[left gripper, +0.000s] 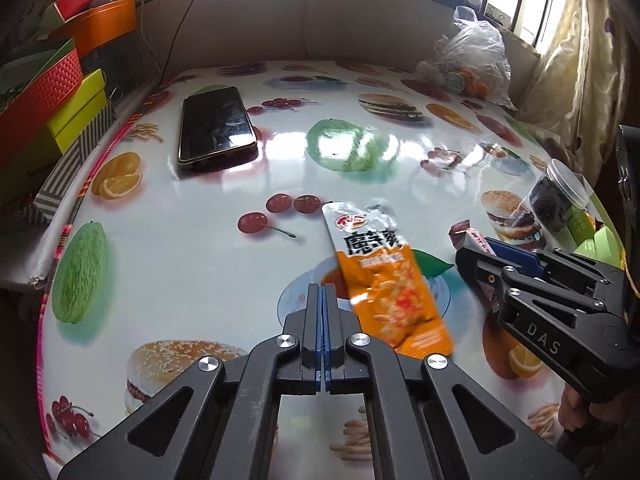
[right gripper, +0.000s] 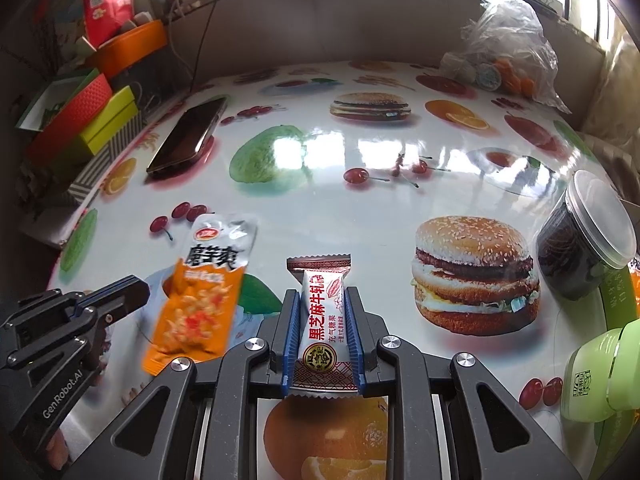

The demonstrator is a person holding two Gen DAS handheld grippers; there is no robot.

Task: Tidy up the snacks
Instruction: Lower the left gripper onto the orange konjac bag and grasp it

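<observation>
An orange and silver snack packet (left gripper: 384,276) lies on the printed tablecloth (left gripper: 200,248), just right of my left gripper (left gripper: 324,292), which is shut and empty. The packet also shows in the right wrist view (right gripper: 200,292), with the left gripper (right gripper: 132,292) at its left edge. My right gripper (right gripper: 322,300) is shut on a white and brown candy bar (right gripper: 322,316), held lengthwise between the blue pads. In the left wrist view the right gripper (left gripper: 480,258) is at the right with the candy bar's end (left gripper: 466,236) sticking out.
A black phone (left gripper: 216,128) lies at the far left. A clear jar of dark snacks (right gripper: 580,248) and a green container (right gripper: 600,372) stand at the right. A plastic bag (right gripper: 508,52) sits at the far right. Coloured boxes (left gripper: 52,92) are stacked beyond the left edge.
</observation>
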